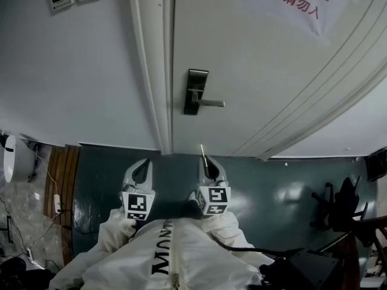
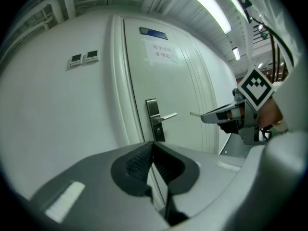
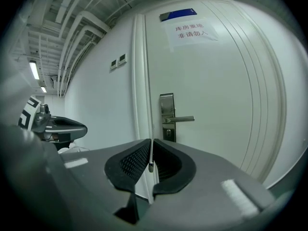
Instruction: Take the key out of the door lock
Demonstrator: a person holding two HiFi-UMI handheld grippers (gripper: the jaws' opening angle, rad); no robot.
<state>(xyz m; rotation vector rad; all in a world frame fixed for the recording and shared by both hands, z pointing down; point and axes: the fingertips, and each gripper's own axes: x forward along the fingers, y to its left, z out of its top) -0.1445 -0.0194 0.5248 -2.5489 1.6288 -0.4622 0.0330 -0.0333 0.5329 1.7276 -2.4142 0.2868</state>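
**Key** (image 1: 203,151): out of the door lock (image 1: 195,91) and well apart from it. It is pinched flat in your right gripper (image 1: 207,162), blade poking past the tips toward the door (image 1: 272,71). The jaws are nearly closed on it, likely to keep so thin a piece from slipping.

**Left gripper** (image 1: 144,165): jaws together, nothing in them. You hold it beside the right, seemingly as a spare.

**Lever handle** (image 1: 208,103): level. Extraction looks done
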